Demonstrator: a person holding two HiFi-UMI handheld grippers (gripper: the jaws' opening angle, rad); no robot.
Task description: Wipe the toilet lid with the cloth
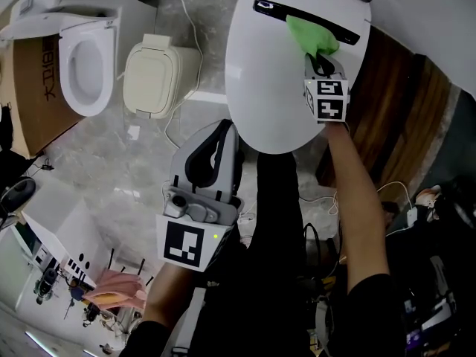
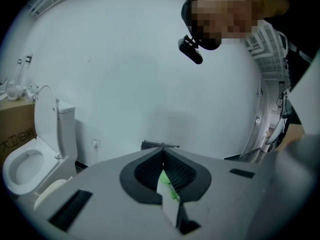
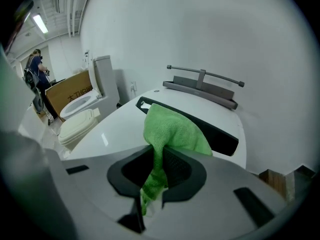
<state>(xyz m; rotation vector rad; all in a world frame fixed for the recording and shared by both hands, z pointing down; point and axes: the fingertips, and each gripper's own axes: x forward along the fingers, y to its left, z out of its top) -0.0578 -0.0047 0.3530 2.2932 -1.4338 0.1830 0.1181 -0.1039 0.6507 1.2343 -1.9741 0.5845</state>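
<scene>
The right gripper [image 3: 161,154] pinches the green microfibre cloth [image 3: 172,126] at the rear of the glossy white oval toilet lid [image 3: 112,129]. Hard dragging could tug the cloth free. The left gripper [image 2: 162,156], jaws pressed together, hangs off the lid's front.

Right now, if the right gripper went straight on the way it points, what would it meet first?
The green cloth it holds, lying on the white toilet lid; past that, probably the black strip at the lid's back, though depth is unclear.
</scene>
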